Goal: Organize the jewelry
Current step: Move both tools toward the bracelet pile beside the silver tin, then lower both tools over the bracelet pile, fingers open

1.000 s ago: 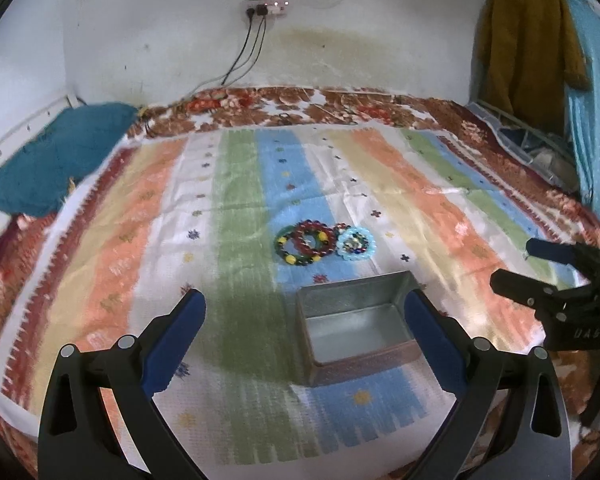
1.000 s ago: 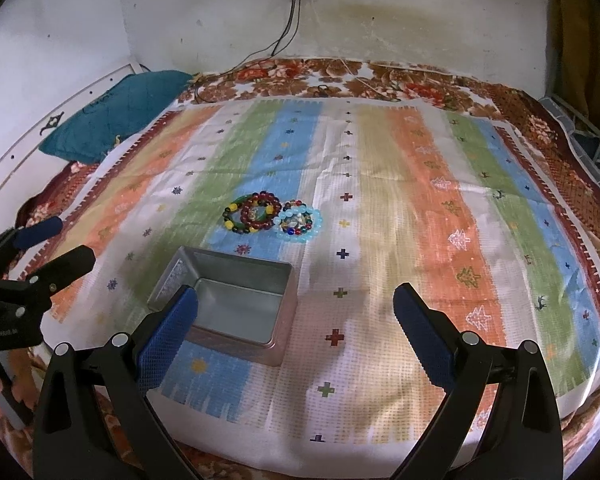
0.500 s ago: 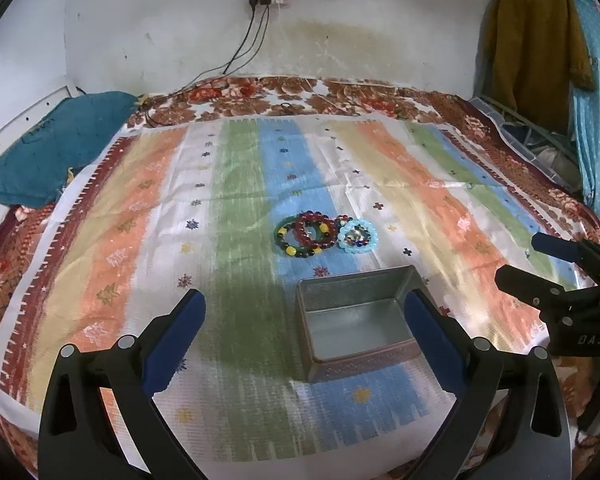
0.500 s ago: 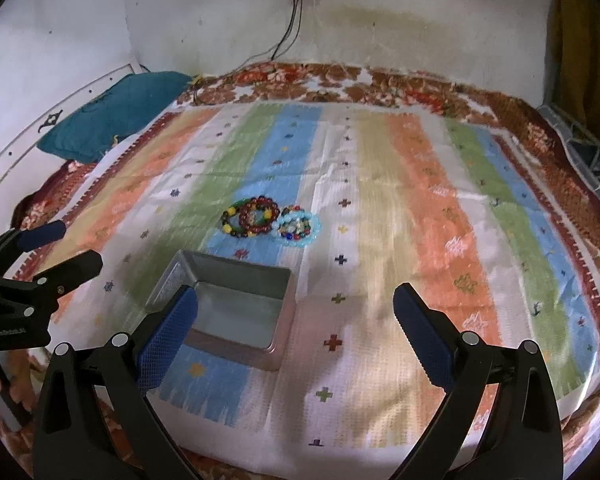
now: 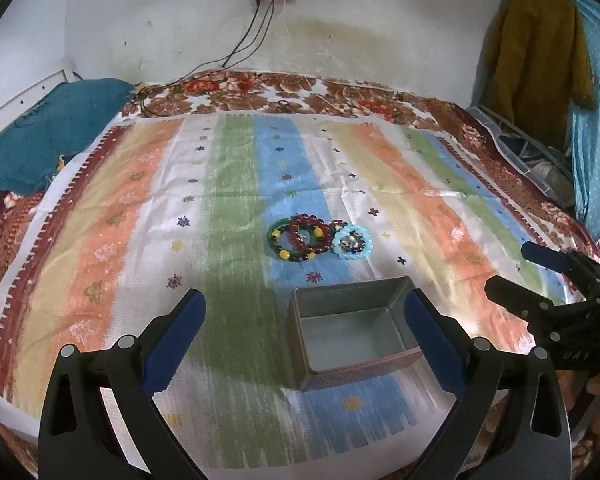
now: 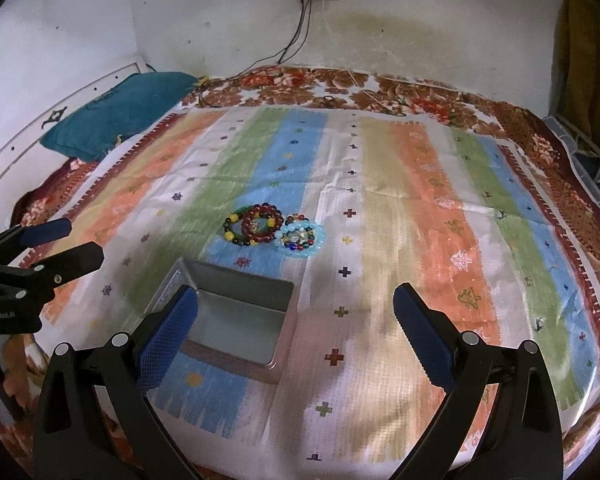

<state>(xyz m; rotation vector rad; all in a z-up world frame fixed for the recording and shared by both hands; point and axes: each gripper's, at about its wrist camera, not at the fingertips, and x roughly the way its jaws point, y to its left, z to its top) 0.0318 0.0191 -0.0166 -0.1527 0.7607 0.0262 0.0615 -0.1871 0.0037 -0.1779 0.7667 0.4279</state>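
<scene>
Several bead bracelets lie together on the striped cloth: a dark red one (image 5: 308,233) over a green-and-yellow one (image 5: 280,240), and a light blue one (image 5: 353,242) to their right. They also show in the right wrist view (image 6: 256,224). An empty open metal tin (image 5: 352,336) stands nearer than the bracelets; it shows in the right wrist view (image 6: 236,324) too. My left gripper (image 5: 304,328) is open and empty, above the cloth in front of the tin. My right gripper (image 6: 296,328) is open and empty, to the right of the tin.
The striped cloth (image 5: 120,220) covers a floral bedsheet (image 5: 260,92) against a white wall. A teal pillow (image 5: 48,140) lies at the far left. Clothes (image 5: 536,52) hang at the right. Cables (image 5: 244,52) run down from a wall socket.
Both grippers have tilted or drawn back a little, so the bracelets and tin sit slightly lower in both views. Both stay open and empty.
</scene>
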